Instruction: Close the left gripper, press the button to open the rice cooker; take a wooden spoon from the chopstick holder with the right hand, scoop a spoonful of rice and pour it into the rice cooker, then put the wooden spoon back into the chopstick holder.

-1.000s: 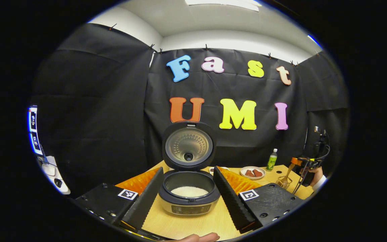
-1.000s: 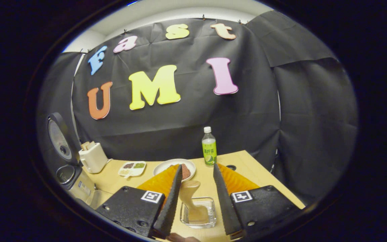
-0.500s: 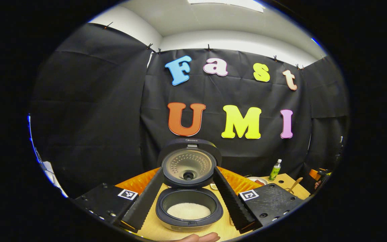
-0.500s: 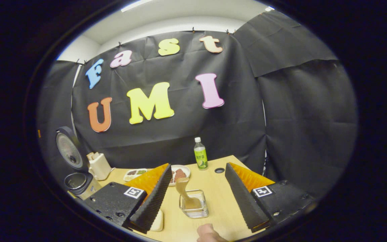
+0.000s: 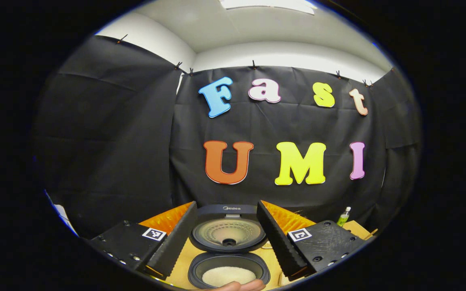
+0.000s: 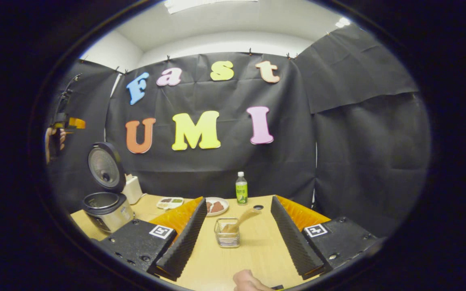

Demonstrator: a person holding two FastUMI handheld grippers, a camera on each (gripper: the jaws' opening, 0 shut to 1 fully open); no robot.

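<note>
In the right gripper view, the right tool is spread wide, grasping nothing; the spoon leans in the holder at lower centre on the desk. Behind stand a bottle and a plate. The cooker, lid up, sits lower left. In the left gripper view, the left tool is released above rice; the lid reads "Midea".

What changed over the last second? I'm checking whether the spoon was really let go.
The right gripper opened off the wooden spoon and backed away, leaving it leaning in the chopstick holder. The left gripper, open, tilted upward, so the rice cooker sank low in its view. The cooker stayed open with rice inside.
</note>
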